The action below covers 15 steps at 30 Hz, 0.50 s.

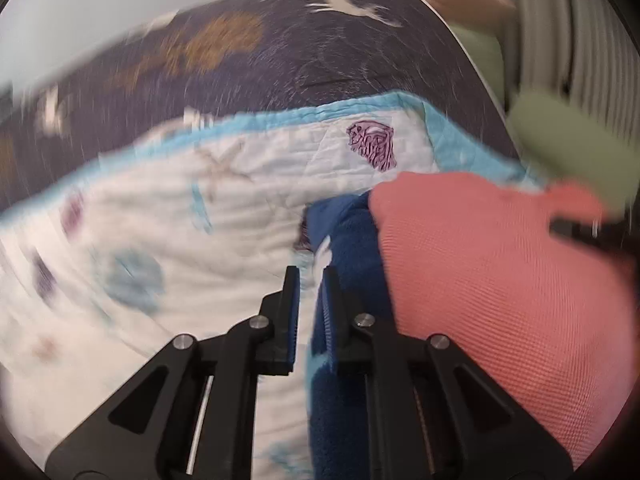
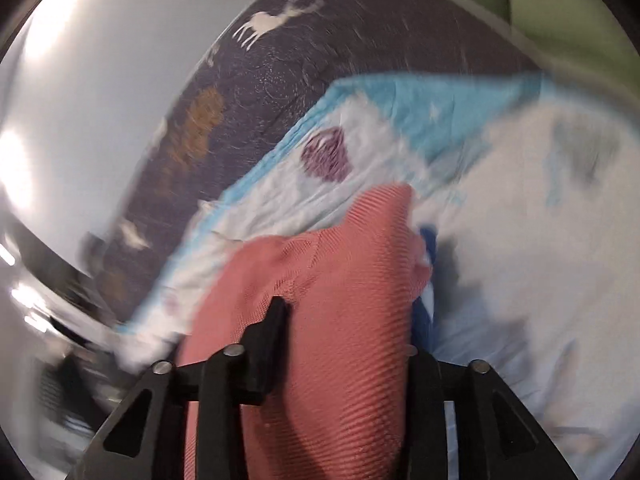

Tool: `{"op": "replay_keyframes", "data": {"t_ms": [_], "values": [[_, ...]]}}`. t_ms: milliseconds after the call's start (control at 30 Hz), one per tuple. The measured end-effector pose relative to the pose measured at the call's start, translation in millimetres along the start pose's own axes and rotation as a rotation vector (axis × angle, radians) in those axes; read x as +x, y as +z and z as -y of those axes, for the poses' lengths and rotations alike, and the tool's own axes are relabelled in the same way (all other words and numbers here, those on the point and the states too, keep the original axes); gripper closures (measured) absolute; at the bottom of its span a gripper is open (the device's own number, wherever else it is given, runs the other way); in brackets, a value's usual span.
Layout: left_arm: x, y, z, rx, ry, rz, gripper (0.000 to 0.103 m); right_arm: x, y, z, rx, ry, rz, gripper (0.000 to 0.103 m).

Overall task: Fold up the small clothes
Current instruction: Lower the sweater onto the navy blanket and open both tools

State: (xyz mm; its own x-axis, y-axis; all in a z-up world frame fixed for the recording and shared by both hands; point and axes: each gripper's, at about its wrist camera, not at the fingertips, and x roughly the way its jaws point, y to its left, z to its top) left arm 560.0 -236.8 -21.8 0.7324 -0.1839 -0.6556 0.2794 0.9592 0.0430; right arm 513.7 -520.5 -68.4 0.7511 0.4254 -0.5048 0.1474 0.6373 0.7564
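- On the white quilt (image 1: 168, 216) with its light-blue border, a coral knit garment (image 1: 492, 280) and a dark blue fleece piece (image 1: 348, 240) are lying together, the coral one to the right of the blue one in the left wrist view.
- The quilt is lying over a dark cover (image 1: 280, 64) printed with white deer and brown patches, which is showing along the far side.
- The left gripper (image 1: 312, 280) is reaching in from the near edge, its jaws standing close together with only a narrow gap; the blue fleece is lying against the right finger, and whether the pads are pinching it cannot be told.
- The right gripper (image 2: 344, 320) is holding its jaws partly apart, with the coral knit garment (image 2: 340, 300) filling the space between them and covering the right finger; whether the pads are pressing on the fabric cannot be told.
- In the right wrist view, a strip of the blue fleece (image 2: 426, 312) is peeking out at the right edge of the coral garment.
- Both views are showing heavy blur, especially toward the edges.
- A green padded shape (image 1: 548, 136) is sitting at the far right, too blurred to identify.
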Motion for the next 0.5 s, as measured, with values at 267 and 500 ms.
{"op": "replay_keyframes", "data": {"t_ms": [267,500], "values": [[-10.8,-5.3,7.6,0.094,0.057,0.045,0.086,-39.1,-10.1,15.5,0.011,0.010,0.057,0.041],[-25.5,-10.5,-1.1,0.086,0.020,0.069,0.073,-96.0,-44.9,-6.6,-0.062,-0.211,0.284,0.039]]}}
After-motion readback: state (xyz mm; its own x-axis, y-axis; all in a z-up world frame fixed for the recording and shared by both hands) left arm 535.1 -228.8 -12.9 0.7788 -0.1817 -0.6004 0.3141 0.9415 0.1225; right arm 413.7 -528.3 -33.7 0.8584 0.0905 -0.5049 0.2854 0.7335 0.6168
